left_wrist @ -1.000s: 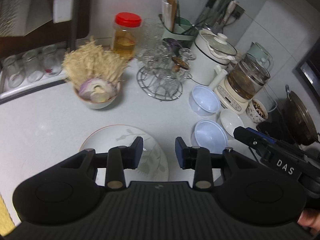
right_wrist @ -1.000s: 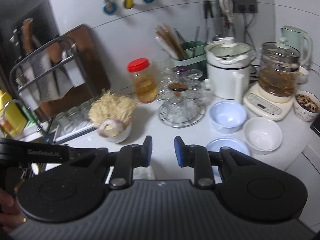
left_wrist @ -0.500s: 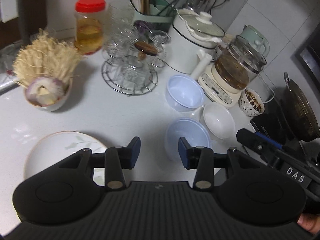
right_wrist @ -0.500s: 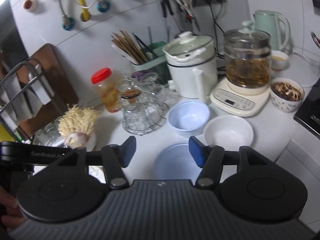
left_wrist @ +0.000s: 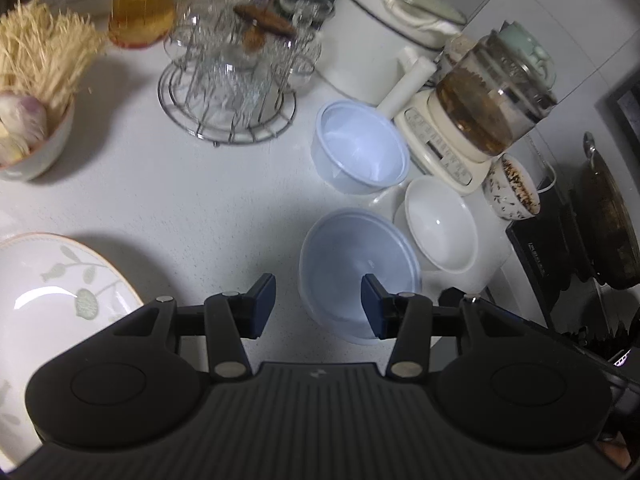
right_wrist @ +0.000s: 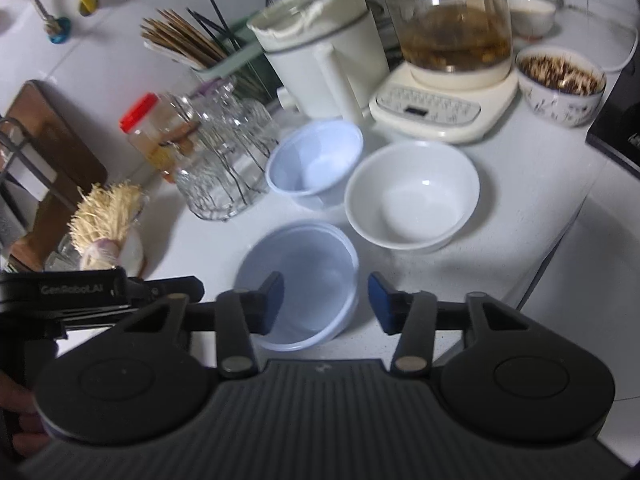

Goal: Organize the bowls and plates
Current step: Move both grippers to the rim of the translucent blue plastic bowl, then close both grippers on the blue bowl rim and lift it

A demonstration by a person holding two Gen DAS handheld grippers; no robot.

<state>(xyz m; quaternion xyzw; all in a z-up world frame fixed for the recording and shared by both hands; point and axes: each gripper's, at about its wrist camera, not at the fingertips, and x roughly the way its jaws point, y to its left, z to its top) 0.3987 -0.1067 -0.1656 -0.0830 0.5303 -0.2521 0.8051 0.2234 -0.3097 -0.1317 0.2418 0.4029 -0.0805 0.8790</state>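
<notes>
A wide translucent blue plastic bowl (left_wrist: pixel 356 268) (right_wrist: pixel 304 276) sits near the counter's front edge. Behind it stands a smaller, deeper blue plastic bowl (left_wrist: pixel 360 148) (right_wrist: pixel 316 160), and to its right a white ceramic bowl (left_wrist: pixel 440 228) (right_wrist: pixel 412 192). A white plate with a leaf pattern (left_wrist: pixel 52 292) lies at the left. My left gripper (left_wrist: pixel 318 306) is open and empty, hovering over the wide bowl's left rim. My right gripper (right_wrist: pixel 326 300) is open and empty, its jaws standing either side of the wide bowl's near right rim.
A wire rack of glasses (left_wrist: pixel 232 68), a red-lidded jar (right_wrist: pixel 152 132), a bowl of enoki and onion (left_wrist: pixel 28 120), a white pot (right_wrist: pixel 320 60), a glass kettle on its base (right_wrist: pixel 448 64), a patterned bowl (right_wrist: pixel 560 84) and a wok (left_wrist: pixel 608 216) crowd the counter.
Both grippers have moved forward and right, closing in on the wide blue bowl. Both jaws have opened wider. The plate has slid to the left edge of the left view.
</notes>
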